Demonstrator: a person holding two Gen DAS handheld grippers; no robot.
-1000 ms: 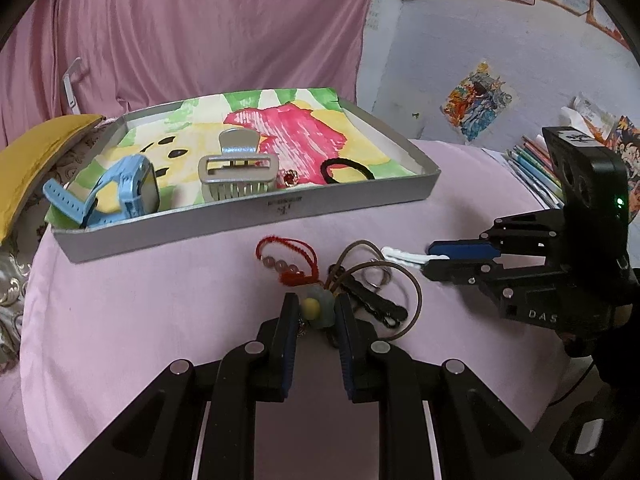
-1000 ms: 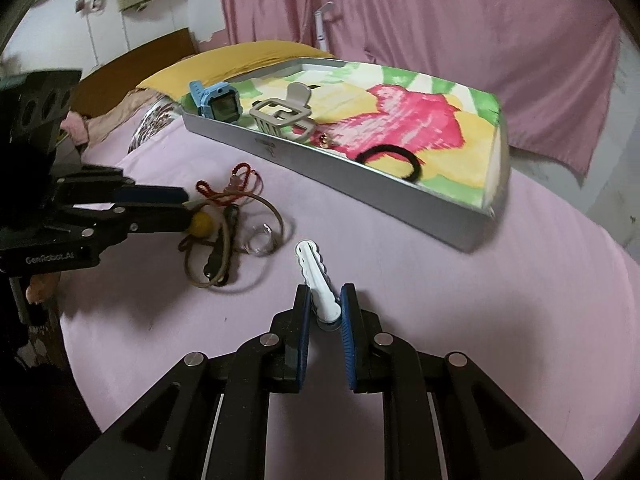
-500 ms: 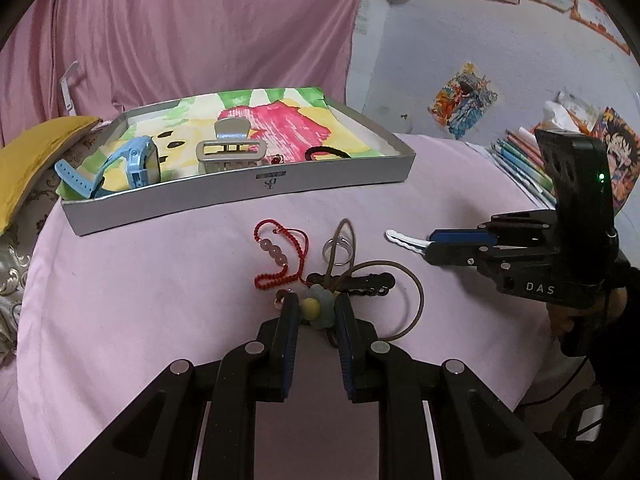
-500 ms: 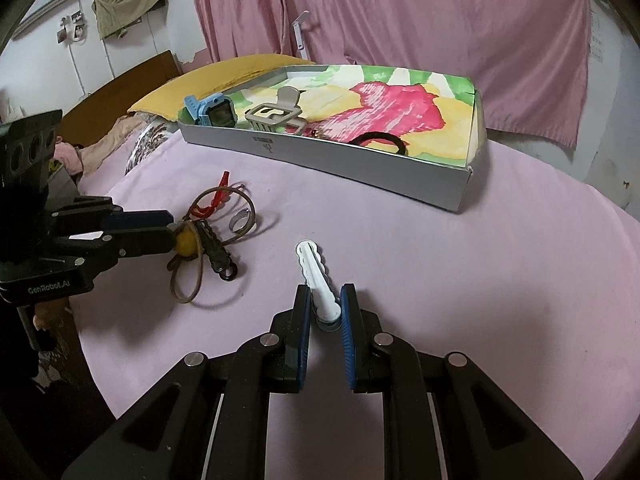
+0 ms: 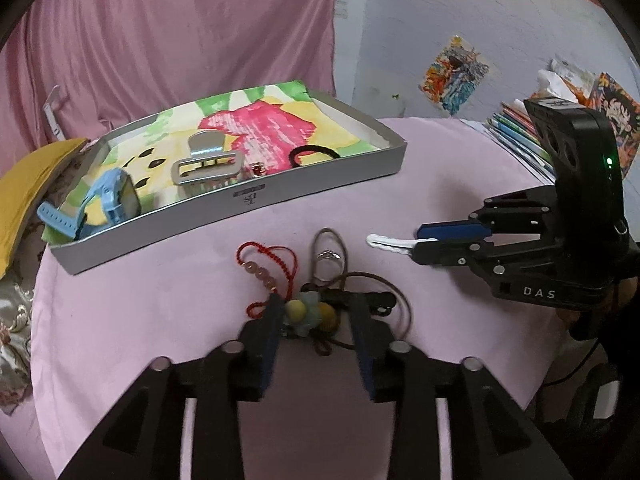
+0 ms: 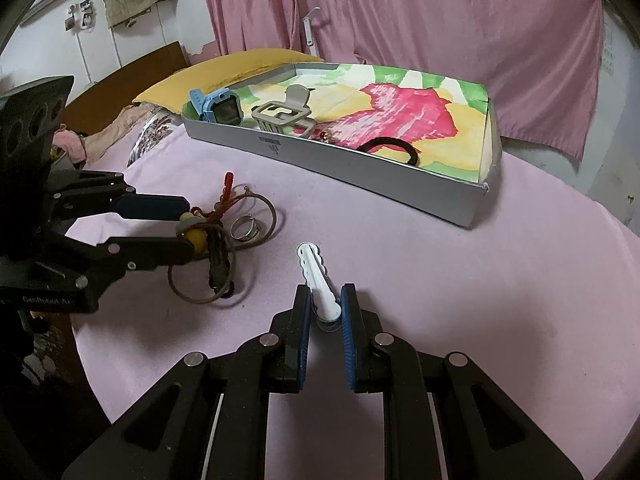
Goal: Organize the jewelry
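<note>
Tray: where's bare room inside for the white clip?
The tray's far side, over the pink and yellow print behind the black hair tie, lies bare. The near-left end is crowded: blue watch, beige claw clip. The right gripper holds the white clip.

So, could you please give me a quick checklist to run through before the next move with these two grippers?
1. Right gripper shut on the white clip: ok.
2. Left gripper clear of the flower charm: ok, its jaws have just been opening, pads apart from it.
3. Tangled pile outside the tray: not ok, not yet sorted.
4. Free space in the tray near the black hair tie: ok.
5. Silver ring free of the brown cord: cannot tell.
</note>
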